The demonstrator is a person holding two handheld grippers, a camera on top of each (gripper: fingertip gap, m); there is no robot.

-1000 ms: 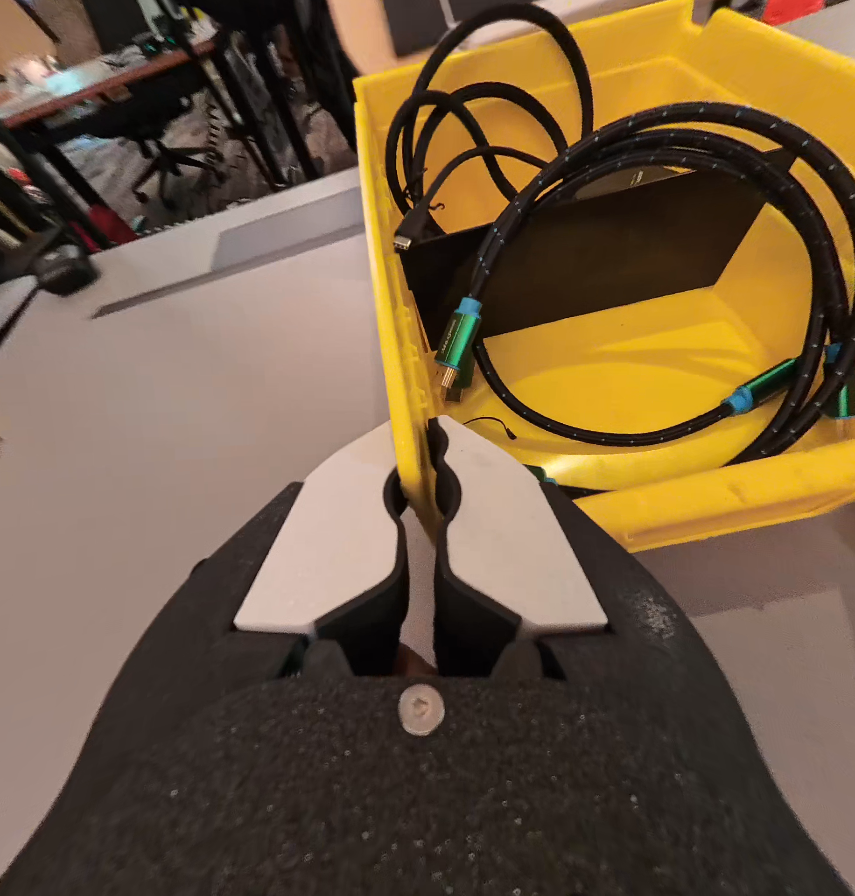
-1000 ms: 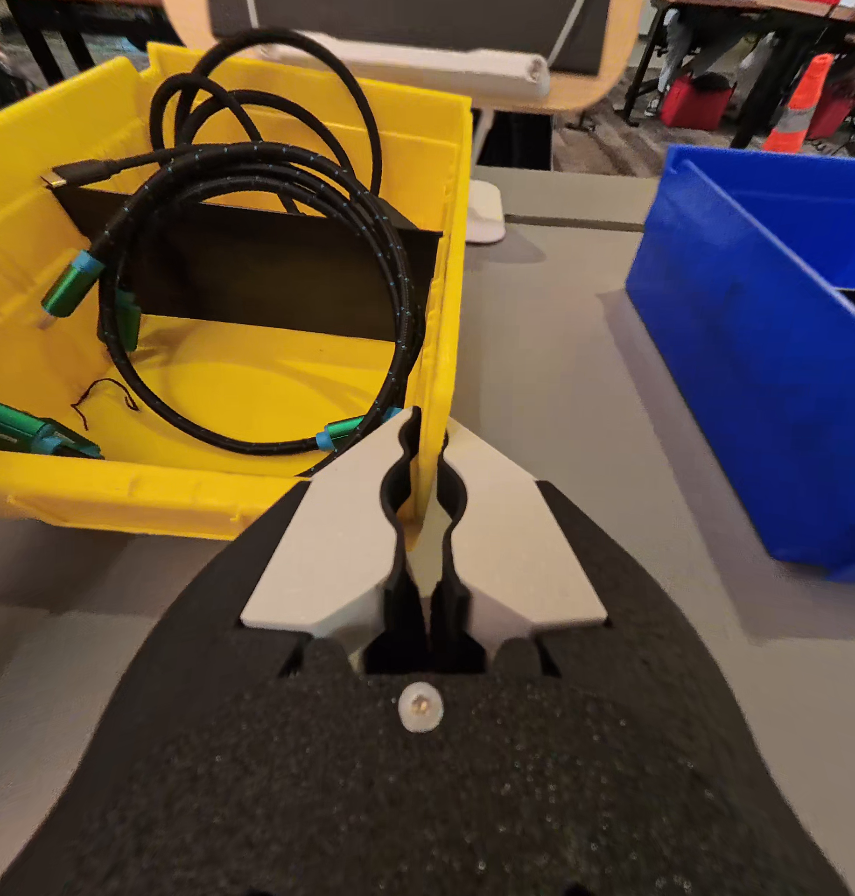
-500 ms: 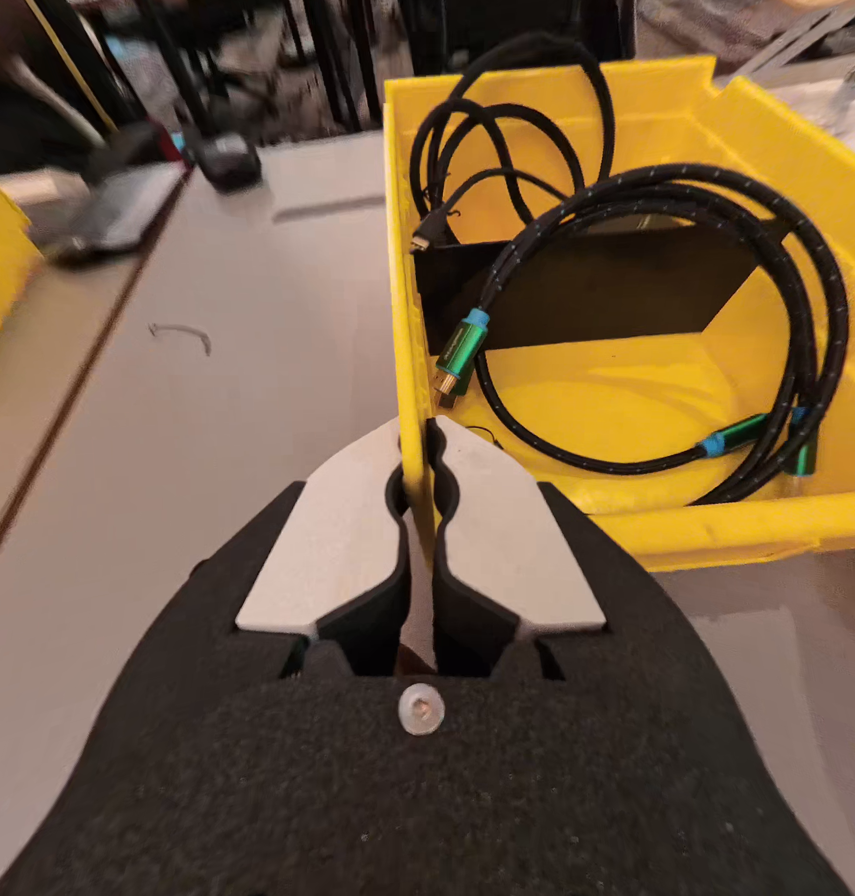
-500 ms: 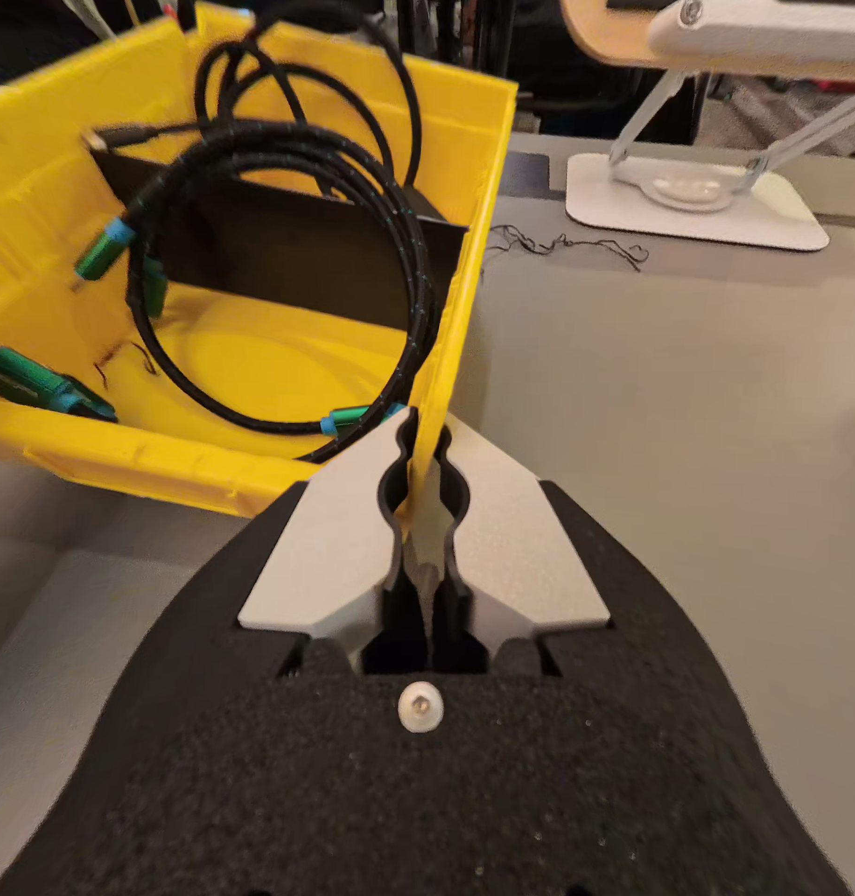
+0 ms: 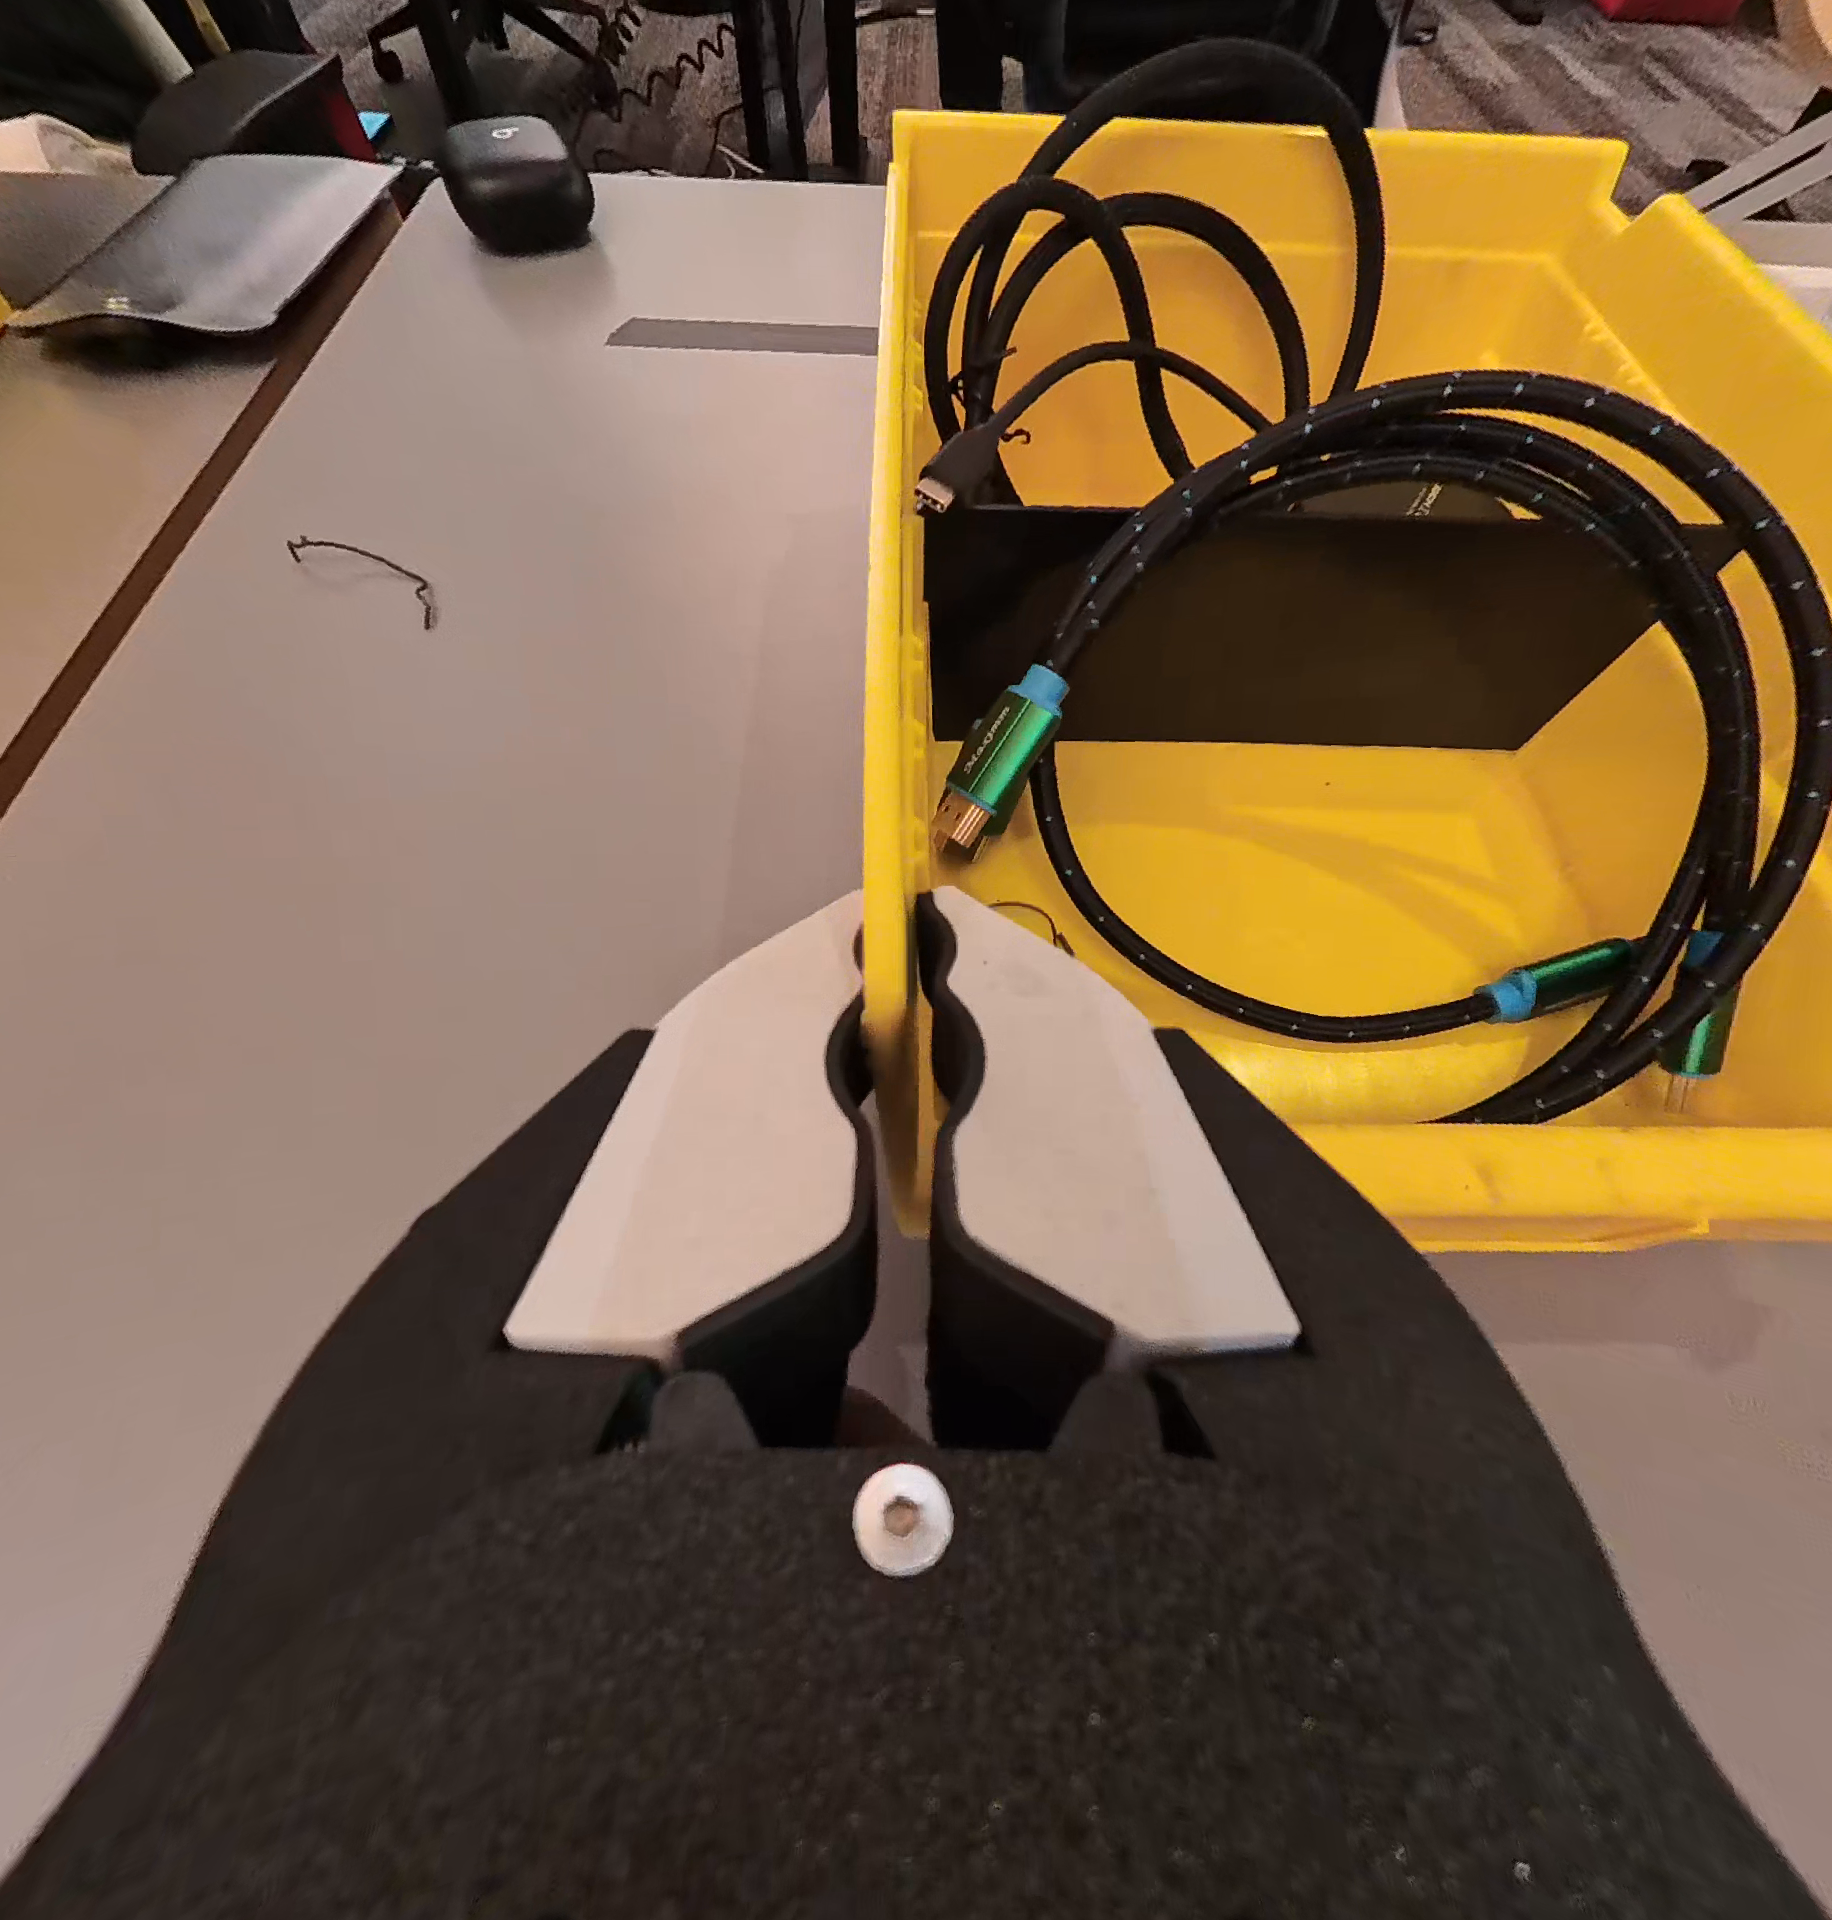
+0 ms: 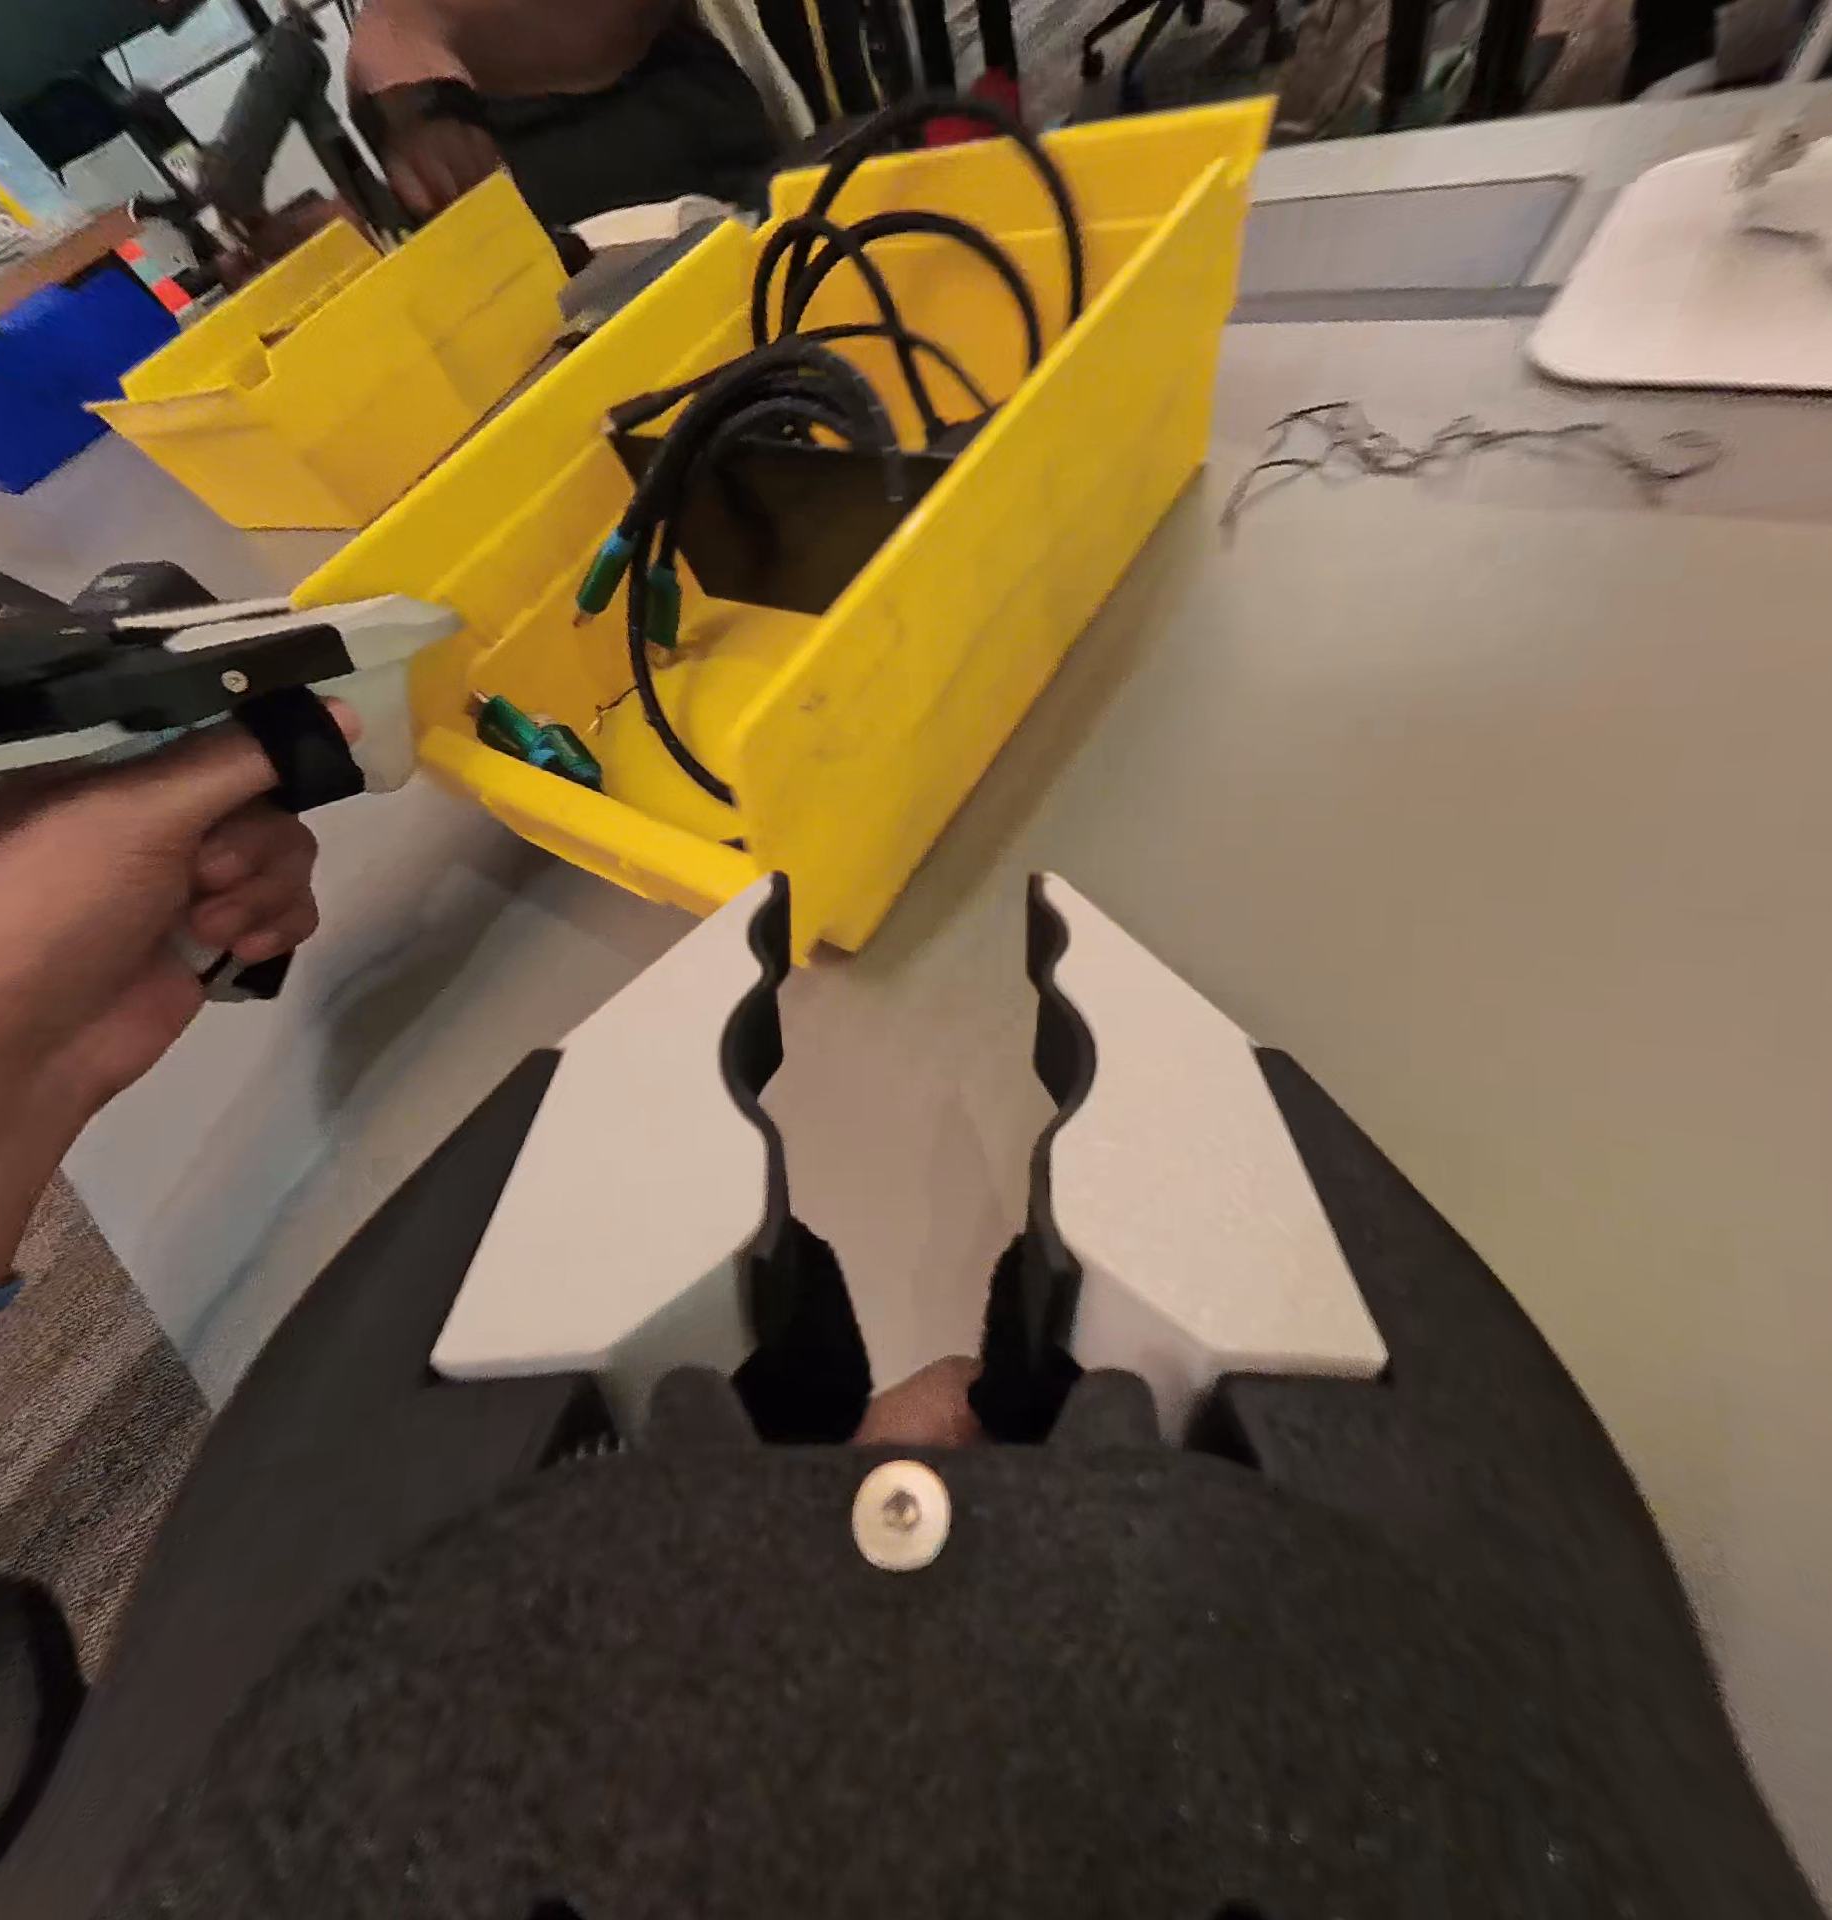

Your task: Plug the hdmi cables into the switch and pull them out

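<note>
A yellow bin (image 5: 1514, 1184) on the grey table holds coiled black braided HDMI cables (image 5: 1722, 790) with green plugs (image 5: 995, 748). A thinner black cable (image 5: 1151, 260) lies behind a black divider (image 5: 1255, 644). A dark flat box (image 5: 1452, 504), perhaps the switch, peeks over the divider. My left gripper (image 5: 896, 914) is shut on the bin's left wall. In the right wrist view the bin (image 6: 995, 582) sits ahead, with the left gripper (image 6: 403, 644) clamped on its far wall. My right gripper (image 6: 907, 894) is open and empty, just off the bin's near corner.
A second yellow bin (image 6: 351, 353) and a blue bin (image 6: 39, 374) stand beyond. A white stand base (image 6: 1722, 281) and loose threads (image 6: 1463, 447) lie to the right. A black case (image 5: 517, 182) and dark pouch (image 5: 216, 249) lie far left. A person (image 6: 538, 114) is behind. About 25 cm separates my left fingertips from my right. The white stand base (image 6: 1722, 281) lies some 40 cm from my right tips, 50 cm from my left tips.
My right gripper has let go of the bin's right wall, opened and drawn back. The left gripper still clamps the left wall, and the bin has swung round on the table.
</note>
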